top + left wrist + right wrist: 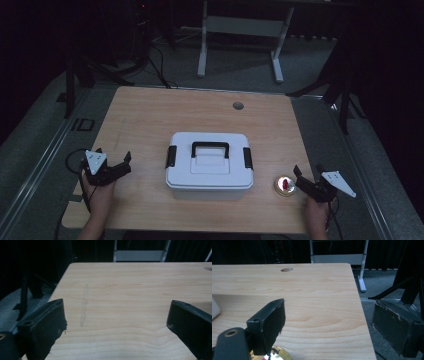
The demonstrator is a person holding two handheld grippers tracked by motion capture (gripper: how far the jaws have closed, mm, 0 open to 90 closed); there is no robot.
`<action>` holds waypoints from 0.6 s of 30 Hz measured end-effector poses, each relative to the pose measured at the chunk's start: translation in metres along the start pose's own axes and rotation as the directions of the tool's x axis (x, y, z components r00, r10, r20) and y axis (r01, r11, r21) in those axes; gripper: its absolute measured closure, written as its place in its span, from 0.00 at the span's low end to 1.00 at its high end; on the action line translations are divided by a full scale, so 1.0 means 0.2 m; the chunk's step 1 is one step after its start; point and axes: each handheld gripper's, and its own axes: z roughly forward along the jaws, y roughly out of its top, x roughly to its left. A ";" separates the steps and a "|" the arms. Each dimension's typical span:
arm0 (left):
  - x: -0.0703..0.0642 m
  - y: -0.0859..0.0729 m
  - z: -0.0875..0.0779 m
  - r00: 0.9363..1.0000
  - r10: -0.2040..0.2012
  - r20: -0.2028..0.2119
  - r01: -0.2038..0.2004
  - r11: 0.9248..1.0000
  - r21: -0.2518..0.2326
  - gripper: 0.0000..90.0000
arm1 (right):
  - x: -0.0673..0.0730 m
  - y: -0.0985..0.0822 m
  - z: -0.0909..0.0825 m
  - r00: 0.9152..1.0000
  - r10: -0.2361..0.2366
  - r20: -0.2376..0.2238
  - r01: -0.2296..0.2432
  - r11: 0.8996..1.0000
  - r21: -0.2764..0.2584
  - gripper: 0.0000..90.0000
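Observation:
A white lidded box [209, 165] with a black handle and black side latches stands in the middle of the wooden table [150, 115]. To its right lies a small round gold tin [284, 185] with something red in it. My left gripper [114, 156] rests over the table's left front, apart from the box, open with bare wood between its jaws [117, 312]. My right gripper [307, 170] sits at the table's right front edge, just right of the tin, also open [329, 315]. The tin's rim [273, 355] peeks out under its left jaw, and the box's corner [214, 308] shows at far left.
A round cable hole [238, 105] is cut in the table near its far edge. Beyond the table stands a white frame [240, 30] on the grey floor, with dark stands and cables at both sides. Bare wood lies around the box.

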 end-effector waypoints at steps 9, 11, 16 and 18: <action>0.02 0.08 -0.04 0.999 -0.030 0.025 0.030 0.999 0.027 0.01 | 0.00 0.00 0.00 1.000 -0.005 0.002 0.005 1.000 0.005 0.13; 0.02 0.11 -0.04 1.000 -0.014 0.022 0.013 0.998 0.068 0.02 | 0.00 0.00 0.00 1.000 -0.005 0.004 0.005 1.000 0.007 0.13; 0.03 0.17 -0.03 0.997 0.022 0.078 -0.034 0.987 0.160 0.02 | 0.00 0.00 0.00 1.000 -0.008 0.007 0.008 1.000 0.009 0.13; 0.04 0.21 -0.01 0.989 0.032 0.143 -0.064 0.972 0.227 0.02 | 0.00 0.00 0.00 1.000 -0.009 0.008 0.009 1.000 0.010 0.13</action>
